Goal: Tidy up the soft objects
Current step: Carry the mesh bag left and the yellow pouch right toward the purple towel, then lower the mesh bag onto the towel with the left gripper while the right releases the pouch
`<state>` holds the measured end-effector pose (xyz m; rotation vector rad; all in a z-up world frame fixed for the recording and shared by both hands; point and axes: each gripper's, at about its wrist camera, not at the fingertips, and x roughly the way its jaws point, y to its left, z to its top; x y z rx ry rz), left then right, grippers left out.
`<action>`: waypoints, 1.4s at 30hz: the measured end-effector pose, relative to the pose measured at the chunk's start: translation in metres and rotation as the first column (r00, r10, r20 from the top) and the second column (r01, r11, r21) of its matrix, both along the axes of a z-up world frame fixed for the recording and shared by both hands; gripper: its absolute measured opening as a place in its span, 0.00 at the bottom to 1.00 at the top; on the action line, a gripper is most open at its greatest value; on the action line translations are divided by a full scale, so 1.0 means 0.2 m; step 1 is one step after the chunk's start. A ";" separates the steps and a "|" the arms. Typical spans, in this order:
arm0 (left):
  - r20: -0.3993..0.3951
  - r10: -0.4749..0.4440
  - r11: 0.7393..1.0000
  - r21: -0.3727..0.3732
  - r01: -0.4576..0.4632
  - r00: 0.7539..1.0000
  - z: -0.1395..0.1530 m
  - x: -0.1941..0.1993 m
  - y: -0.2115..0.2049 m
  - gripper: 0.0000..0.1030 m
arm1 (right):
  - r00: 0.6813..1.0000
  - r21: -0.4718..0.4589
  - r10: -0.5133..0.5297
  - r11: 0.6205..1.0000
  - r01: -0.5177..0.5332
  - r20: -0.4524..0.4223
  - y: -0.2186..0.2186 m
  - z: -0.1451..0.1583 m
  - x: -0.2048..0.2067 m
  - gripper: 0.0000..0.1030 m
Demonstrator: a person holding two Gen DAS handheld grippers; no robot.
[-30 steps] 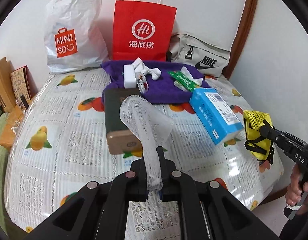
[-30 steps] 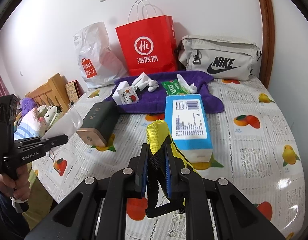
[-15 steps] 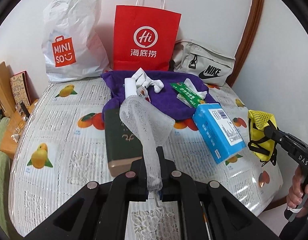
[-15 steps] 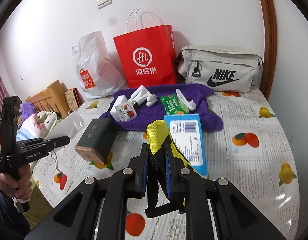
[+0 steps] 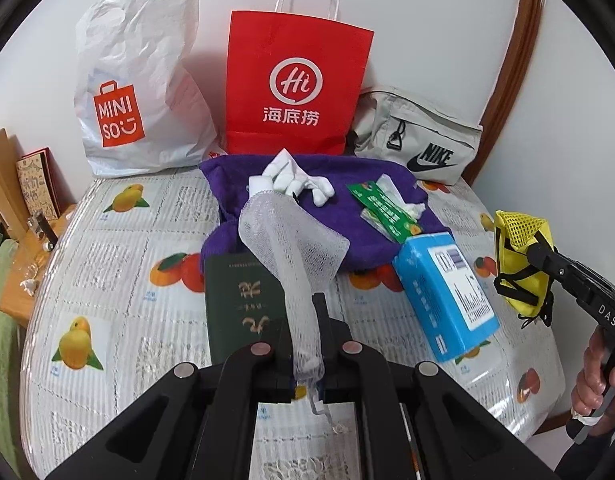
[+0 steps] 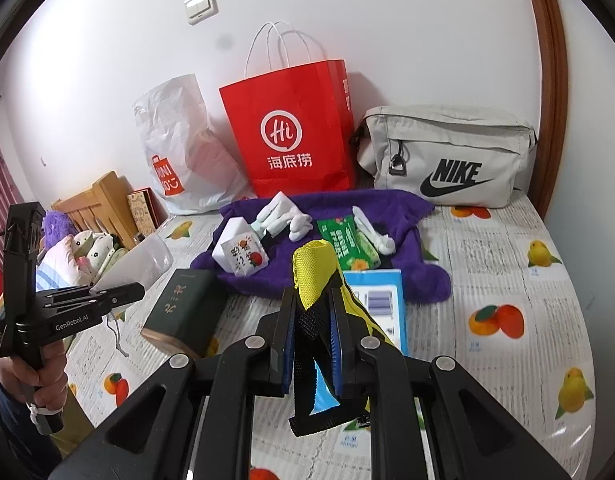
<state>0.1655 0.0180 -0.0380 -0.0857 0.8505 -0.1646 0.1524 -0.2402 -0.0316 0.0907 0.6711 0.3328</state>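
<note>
The left hand-held gripper (image 5: 307, 344) pinches a white mesh pouch (image 5: 291, 236) by its gathered end; the pouch stands up limp and light above the bed (image 5: 119, 240). The right hand-held gripper (image 6: 311, 340) clamps a yellow mesh bag (image 6: 313, 268) across its black strap. Both are soft, floppy and probably weightless enough to sag, so a grip near the seam or strap suits best. The purple towel (image 6: 407, 216) lies ahead, holding white socks (image 6: 283, 216).
</note>
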 end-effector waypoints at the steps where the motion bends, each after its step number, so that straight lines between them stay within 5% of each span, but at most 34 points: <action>1: -0.001 0.004 1.000 0.002 -0.004 1.000 0.00 0.01 0.00 0.07 | 1.000 -0.001 0.001 1.000 -0.001 0.001 0.00 0.00 0.02 0.14; 20: -0.036 0.013 1.000 -0.003 -0.013 0.999 0.00 0.35 -0.02 0.07 | 1.000 -0.017 0.002 1.000 -0.003 -0.016 -0.03 -0.01 0.40 0.14; 42: -0.140 -0.053 0.998 -0.041 0.048 0.989 -0.22 0.80 -0.18 0.07 | 0.998 -0.051 0.025 0.998 -0.028 -0.058 0.00 -0.16 0.87 0.14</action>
